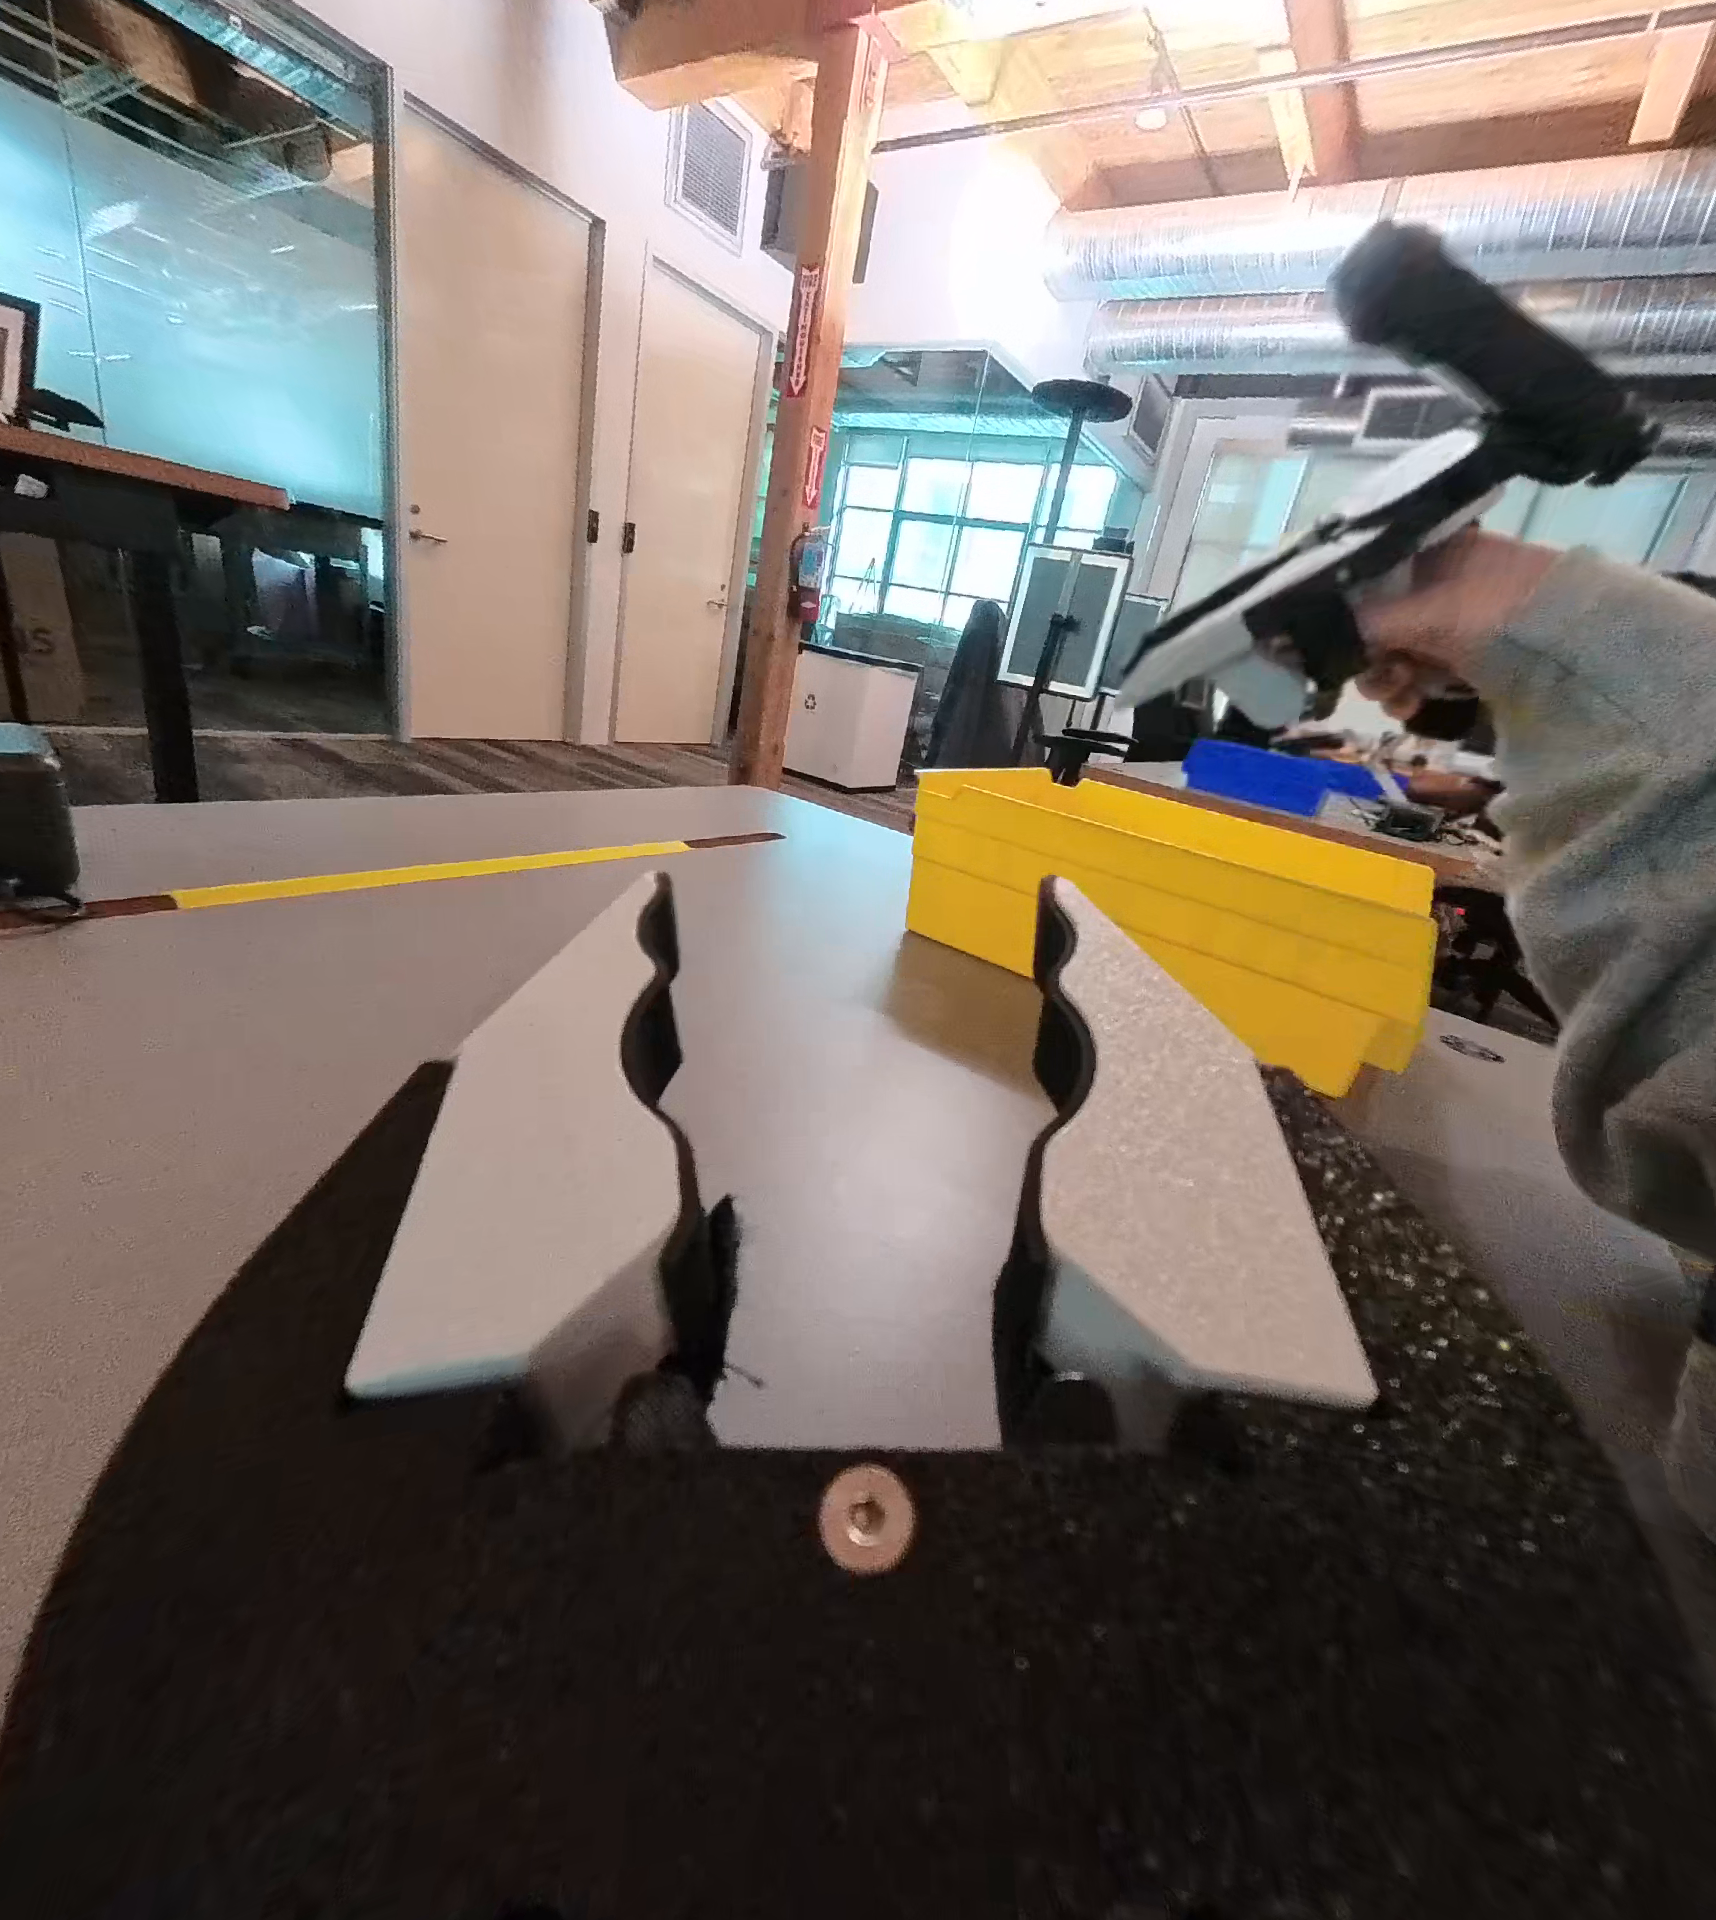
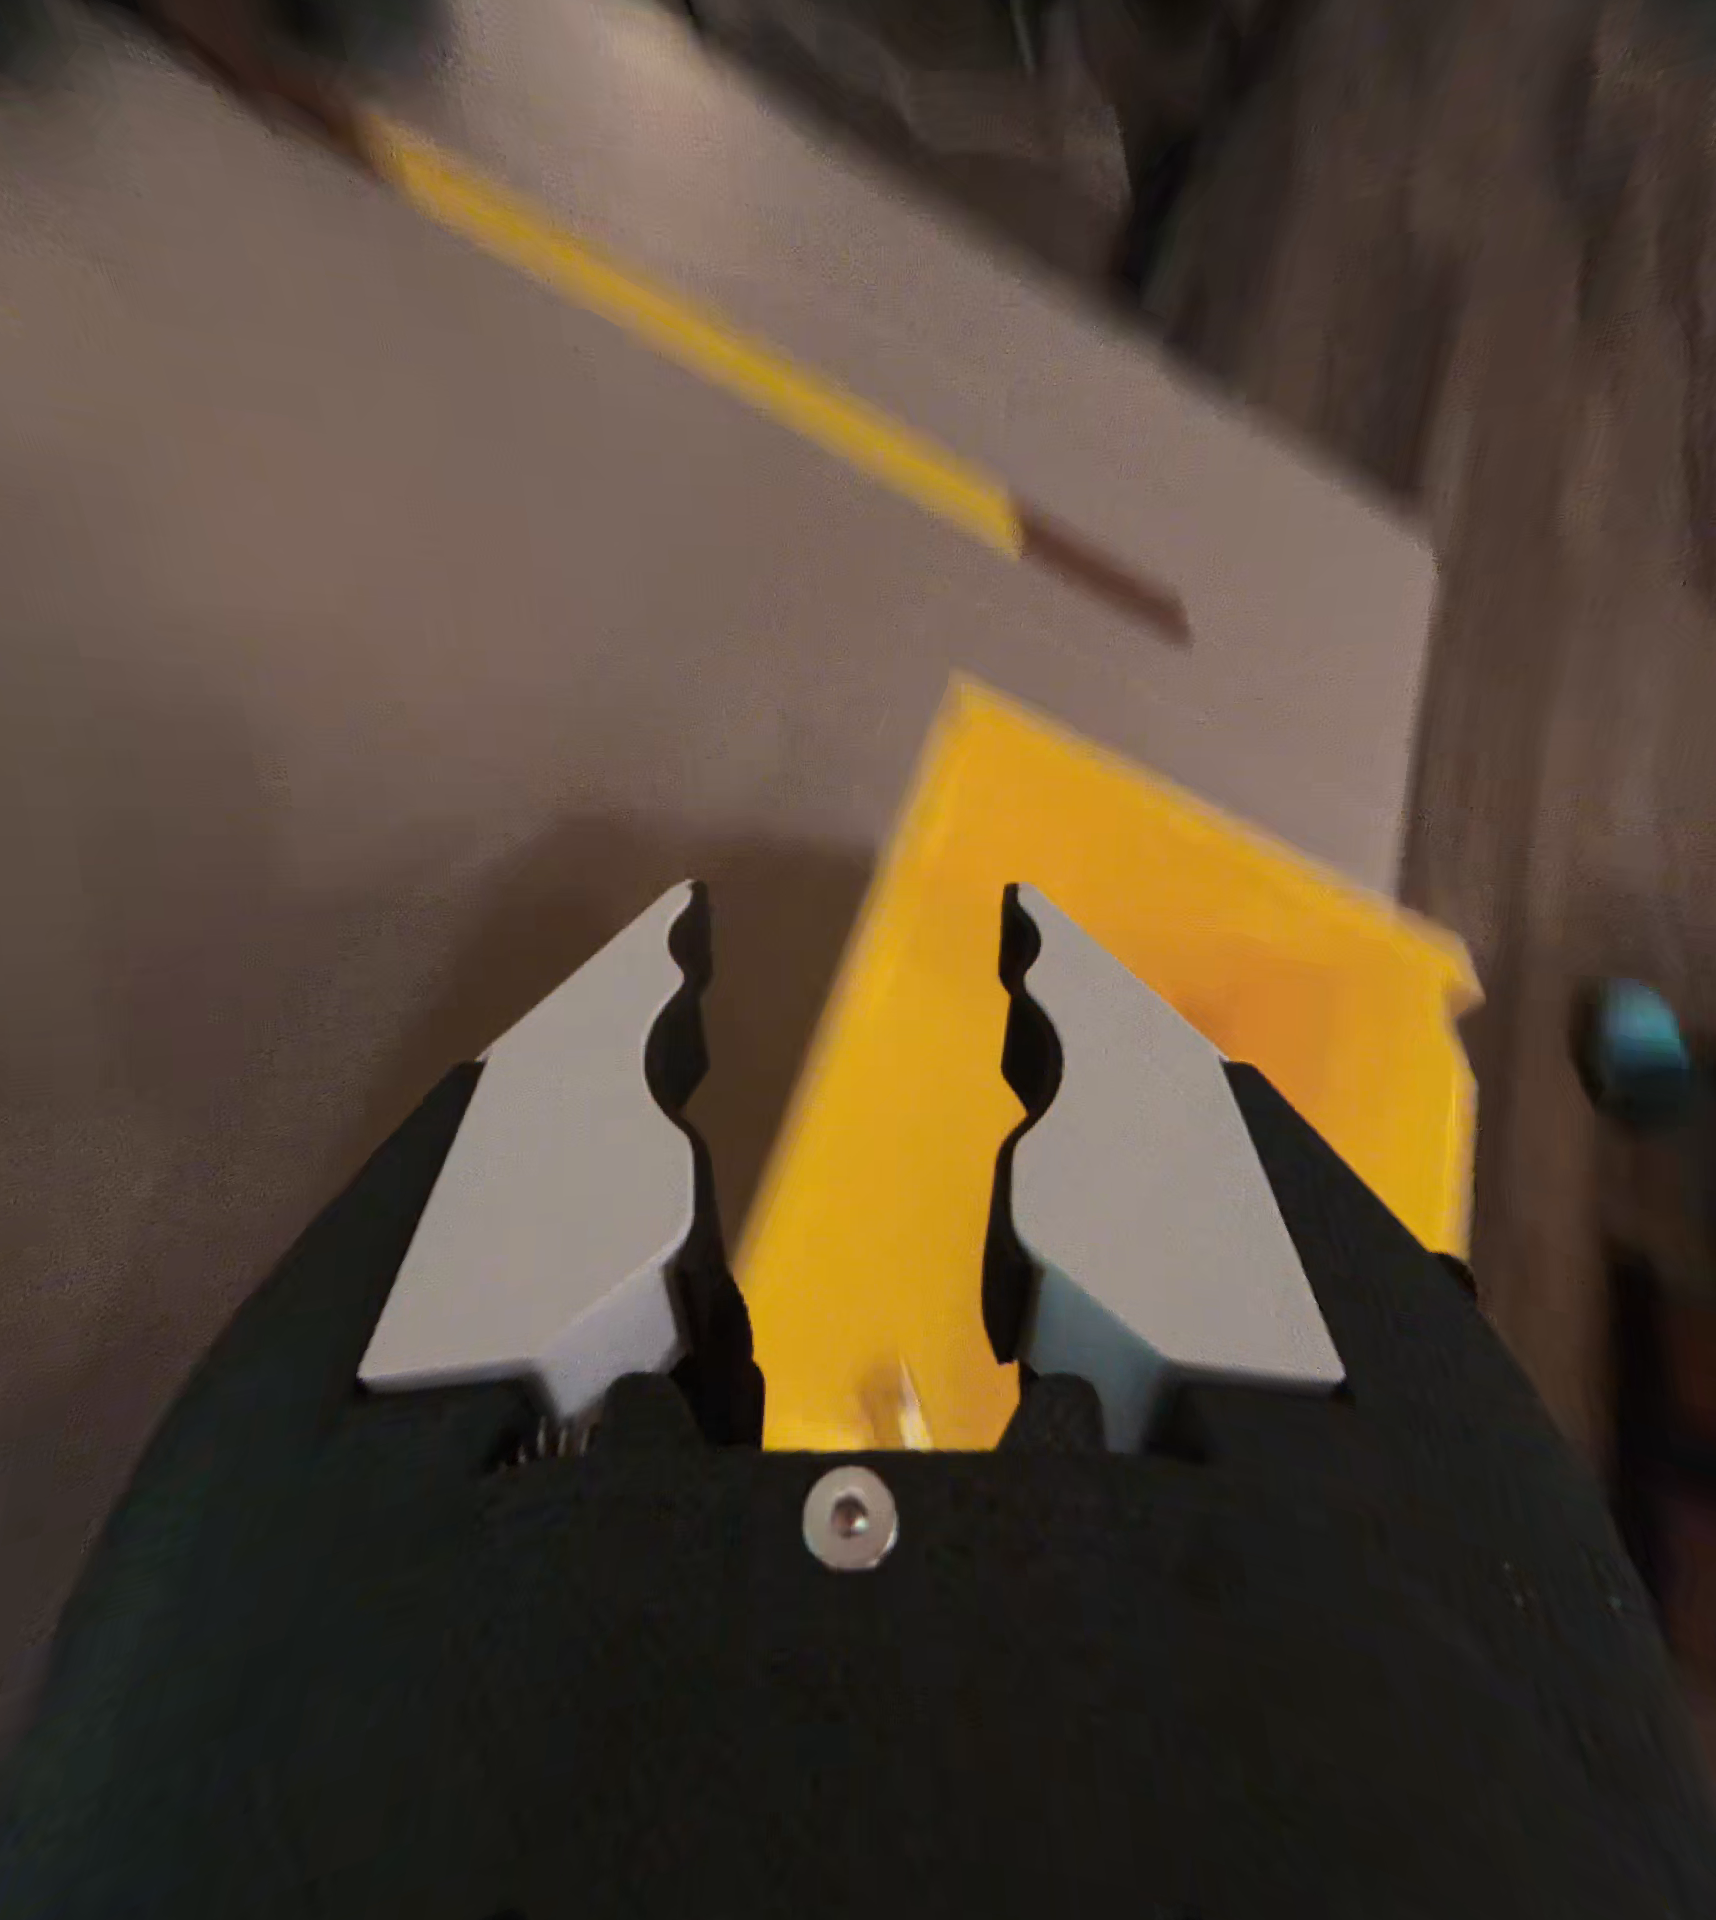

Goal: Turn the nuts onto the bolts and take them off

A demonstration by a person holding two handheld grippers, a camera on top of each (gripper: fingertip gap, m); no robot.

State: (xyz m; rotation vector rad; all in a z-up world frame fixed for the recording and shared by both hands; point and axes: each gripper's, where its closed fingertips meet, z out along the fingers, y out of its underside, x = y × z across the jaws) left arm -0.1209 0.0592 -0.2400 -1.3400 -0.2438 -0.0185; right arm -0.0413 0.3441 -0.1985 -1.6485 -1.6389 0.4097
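Hovering low over a grey table (image 1: 210, 1091), the left gripper (image 1: 854, 904) holds its jaws wide apart with nothing between them. A long yellow bin (image 1: 1176, 883) lies just beyond and to the right of the right fingertip, its long axis running away to the right. No nuts or bolts can be made out in either view. A strip of yellow tape (image 1: 428, 878) crosses the table ahead of the left jaw. Up to the right, a sleeved hand (image 1: 1446, 634) grips the right gripper (image 2: 854, 894), tilted downward. In the blurred right wrist view, those jaws also stand wide and empty above the bin (image 2: 1145, 987), which stretches forward between and past them.
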